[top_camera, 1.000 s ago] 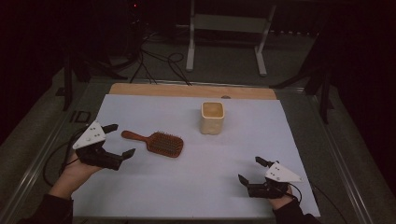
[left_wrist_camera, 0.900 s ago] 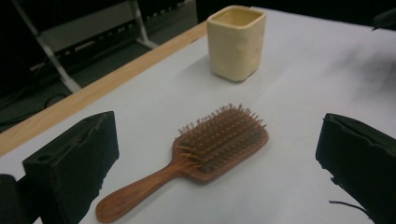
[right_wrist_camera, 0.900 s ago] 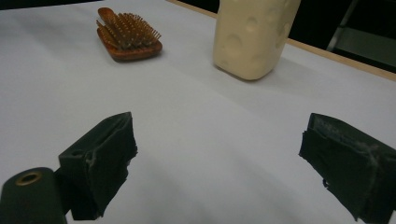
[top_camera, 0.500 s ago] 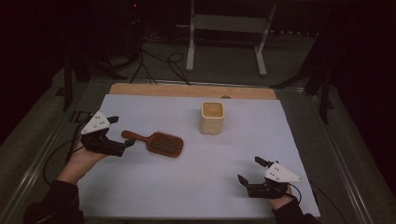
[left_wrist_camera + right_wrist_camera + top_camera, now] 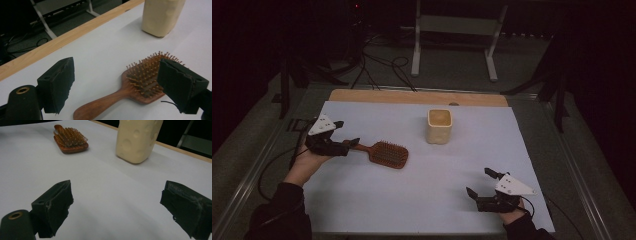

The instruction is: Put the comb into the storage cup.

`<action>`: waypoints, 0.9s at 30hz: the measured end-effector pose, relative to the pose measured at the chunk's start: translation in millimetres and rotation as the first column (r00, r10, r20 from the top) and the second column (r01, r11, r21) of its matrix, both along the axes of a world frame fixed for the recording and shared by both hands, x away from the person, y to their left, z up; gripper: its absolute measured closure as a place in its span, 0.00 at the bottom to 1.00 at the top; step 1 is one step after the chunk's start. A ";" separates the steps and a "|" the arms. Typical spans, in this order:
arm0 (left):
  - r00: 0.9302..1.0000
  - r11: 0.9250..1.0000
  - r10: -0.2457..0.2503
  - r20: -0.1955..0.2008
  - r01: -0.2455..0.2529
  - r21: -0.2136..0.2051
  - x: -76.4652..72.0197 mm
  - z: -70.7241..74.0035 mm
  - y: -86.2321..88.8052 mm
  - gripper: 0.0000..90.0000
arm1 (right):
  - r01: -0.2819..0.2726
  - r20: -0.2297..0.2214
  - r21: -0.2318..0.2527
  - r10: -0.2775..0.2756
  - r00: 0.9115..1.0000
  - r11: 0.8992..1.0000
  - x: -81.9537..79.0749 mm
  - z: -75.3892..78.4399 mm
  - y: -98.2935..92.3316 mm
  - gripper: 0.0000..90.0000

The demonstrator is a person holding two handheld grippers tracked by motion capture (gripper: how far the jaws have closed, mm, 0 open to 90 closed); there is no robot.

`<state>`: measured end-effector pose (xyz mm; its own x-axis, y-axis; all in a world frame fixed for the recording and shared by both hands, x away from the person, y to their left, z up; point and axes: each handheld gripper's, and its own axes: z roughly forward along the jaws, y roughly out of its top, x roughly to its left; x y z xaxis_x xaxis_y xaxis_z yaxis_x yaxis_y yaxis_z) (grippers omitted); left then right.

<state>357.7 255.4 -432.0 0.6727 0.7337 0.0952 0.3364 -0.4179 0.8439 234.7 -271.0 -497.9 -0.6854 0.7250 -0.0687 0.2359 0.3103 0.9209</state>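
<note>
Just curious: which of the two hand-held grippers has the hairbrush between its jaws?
The left gripper: the wooden hairbrush has its handle between the open jaws, which have just been closing, pads not yet pressing. The right gripper sits open over bare white table.

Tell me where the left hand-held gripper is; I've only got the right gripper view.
Observer: The left hand-held gripper is at the wooden hairbrush. Its jaws have just been closing, with the handle between them but not yet pinched.
Operator: Which way does that handle point?
Observer: Toward the left side of the high view, at the person's left hand.
Operator: And the beige cup's top?
Observer: The beige cup stands upright with its open top facing up.
</note>
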 end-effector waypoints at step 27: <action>0.988 0.990 0.128 -0.081 -0.123 0.067 34.8 -46.5 1.0 0.72 | -0.007 0.000 0.004 0.007 1.000 1.000 0.4 -0.3 0.2 0.10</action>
